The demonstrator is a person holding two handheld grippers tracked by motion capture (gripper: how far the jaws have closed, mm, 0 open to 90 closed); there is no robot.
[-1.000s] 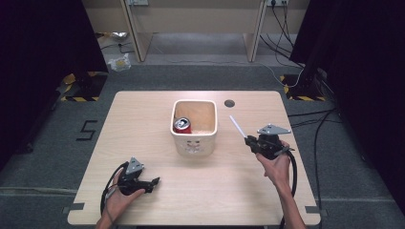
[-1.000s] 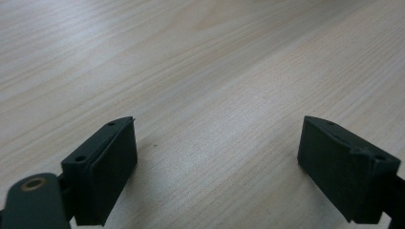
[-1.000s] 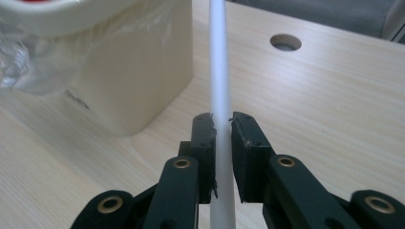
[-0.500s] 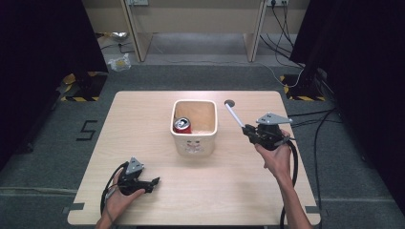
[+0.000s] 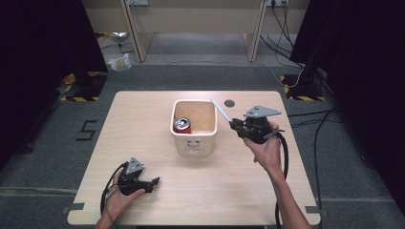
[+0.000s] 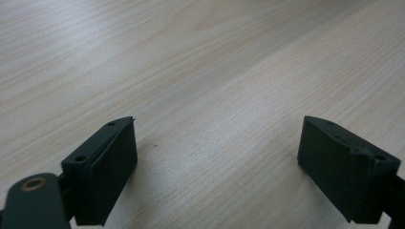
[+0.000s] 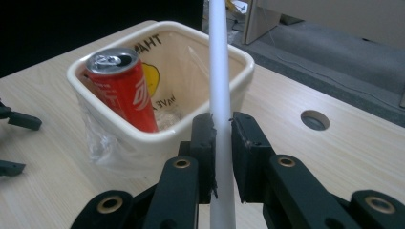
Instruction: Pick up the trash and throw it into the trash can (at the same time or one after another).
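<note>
A cream tub (image 5: 193,143) (image 7: 160,136) stands mid-table with a red drink can (image 5: 182,125) (image 7: 125,90) leaning inside, over clear plastic wrap. My right gripper (image 5: 236,125) (image 7: 222,143) is shut on a thin white stick (image 5: 220,110) (image 7: 219,90). It hovers just right of the tub, and the stick's far end reaches over the tub's right rim. My left gripper (image 5: 154,182) (image 6: 217,164) rests low on the table (image 5: 143,114) at the front left, jaws wide open with bare wood between them.
A round cable hole (image 5: 229,103) (image 7: 315,119) lies in the table behind the tub's right side. Cables trail from both grippers. Grey floor with a marked "5" (image 5: 87,129) surrounds the table, and desk legs stand at the back.
My right gripper carried the white stick leftward and a little back, from the table's right side to beside the tub. The left gripper stayed put.
</note>
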